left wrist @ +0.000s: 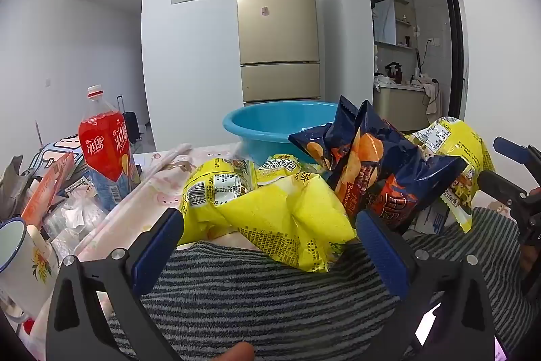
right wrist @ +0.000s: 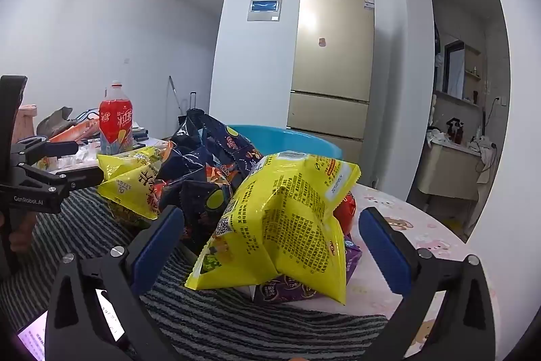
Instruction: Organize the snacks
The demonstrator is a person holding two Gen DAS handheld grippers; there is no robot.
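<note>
1. Both tools are spread wide with nothing between the pads: my left gripper (left wrist: 268,242) faces a crumpled yellow bag (left wrist: 287,219), and my right gripper (right wrist: 270,246) frames the big yellow bag (right wrist: 287,225) without touching it.
2. The snacks sit heaped at the near side of the table (right wrist: 416,225), partly on a striped grey cloth (left wrist: 257,293). I judge they were piled here for sorting, since the blue basin (left wrist: 270,127) stands just behind them, seemingly empty (the likely place to put them).
3. The dark blue chip bags (left wrist: 372,171) lean across the middle of the heap, resting on the yellow ones, so pulling a lower bag first would probably tumble them.
4. A purple pack (right wrist: 304,290) lies under the big yellow bag; something red (right wrist: 346,212) peeks out behind it.
5. On my left the room is tight: a red-labelled bottle (left wrist: 104,148) stands upright near the table edge, with a mug (left wrist: 20,256) and loose wrappers beside it.
6. On my right the pink tablecloth is bare toward the rim, so that side gives the freer swing to the basin.
</note>
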